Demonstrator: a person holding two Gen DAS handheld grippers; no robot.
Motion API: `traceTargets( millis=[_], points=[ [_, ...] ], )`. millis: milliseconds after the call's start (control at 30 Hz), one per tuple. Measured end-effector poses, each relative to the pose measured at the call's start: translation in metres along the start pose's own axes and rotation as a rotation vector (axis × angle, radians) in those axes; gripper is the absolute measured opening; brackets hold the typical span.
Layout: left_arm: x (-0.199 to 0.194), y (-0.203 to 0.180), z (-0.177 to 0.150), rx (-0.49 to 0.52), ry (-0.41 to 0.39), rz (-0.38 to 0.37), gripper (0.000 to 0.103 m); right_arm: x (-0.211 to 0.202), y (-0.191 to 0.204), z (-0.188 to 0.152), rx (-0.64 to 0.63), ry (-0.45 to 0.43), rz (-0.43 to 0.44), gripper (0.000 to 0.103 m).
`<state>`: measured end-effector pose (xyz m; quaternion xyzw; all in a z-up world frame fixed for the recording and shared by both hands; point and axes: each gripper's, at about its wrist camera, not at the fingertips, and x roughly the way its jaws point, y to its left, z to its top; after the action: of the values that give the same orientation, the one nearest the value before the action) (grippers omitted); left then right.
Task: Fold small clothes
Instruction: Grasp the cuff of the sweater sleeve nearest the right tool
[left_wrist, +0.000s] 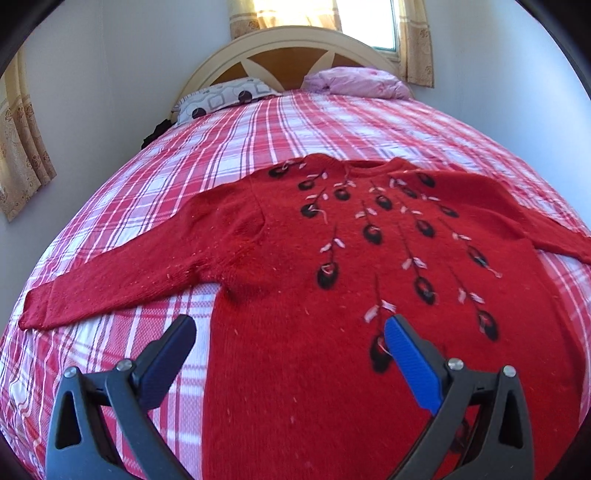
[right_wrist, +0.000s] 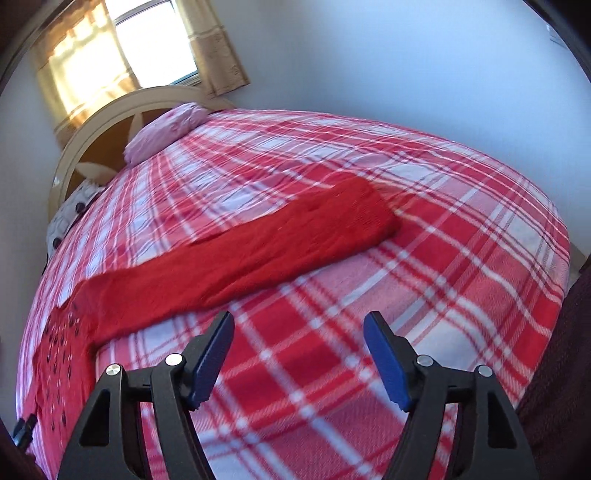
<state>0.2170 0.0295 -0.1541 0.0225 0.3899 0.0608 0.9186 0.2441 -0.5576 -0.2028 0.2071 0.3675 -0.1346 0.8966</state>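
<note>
Nearest us, our left tongs (left_wrist: 290, 332) hang open over the left edge of the sweater (left_wrist: 332, 280), gripping nothing. Our right tongs (right_wrist: 298, 325) gape empty above the bed (right_wrist: 461, 295), just short of the outstretched right sleeve (right_wrist: 258, 251). The fuzzy red knit, patterned with black ovals and pale threads, lies flat and unfolded on the plaid cover. We judge folding has not begun; next, each sleeve needs pinching and drawing inward. Beyond lie pillows (left_wrist: 354, 82) and a curved headboard (left_wrist: 207, 62).

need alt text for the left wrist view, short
A red sweater with black and pink flower motifs lies face up, sleeves spread, on a red plaid bedspread. The open left gripper hovers over its lower left edge, holding nothing. Two pillows sit by the headboard.
</note>
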Motion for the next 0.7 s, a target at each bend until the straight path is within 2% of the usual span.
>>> traceTargets(
  millis=[200,267,433,500,633,700],
  points=[
    [0.02,0.008,0.009,-0.025,0.014,0.03,0.103,0.032,-0.037,0.026,0.138,0.014,-0.03,0.07],
    [0.029,0.01,0.009,-0.034,0.028,0.032,0.103,0.039,-0.044,0.029,0.152,0.013,-0.045,0.065],
    [0.044,0.011,0.004,-0.047,0.065,0.023,0.103,0.049,-0.049,0.043,0.152,-0.01,-0.054,0.06],
    [0.046,0.012,0.004,-0.056,0.071,0.013,0.103,0.053,-0.047,0.047,0.142,-0.011,-0.059,0.051],
    [0.051,0.011,0.002,-0.071,0.085,0.004,0.103,0.063,-0.043,0.053,0.127,-0.015,-0.06,0.047],
    [0.052,0.013,0.001,-0.08,0.084,0.001,0.103,0.068,-0.042,0.058,0.119,-0.022,-0.066,0.037]
  ],
)
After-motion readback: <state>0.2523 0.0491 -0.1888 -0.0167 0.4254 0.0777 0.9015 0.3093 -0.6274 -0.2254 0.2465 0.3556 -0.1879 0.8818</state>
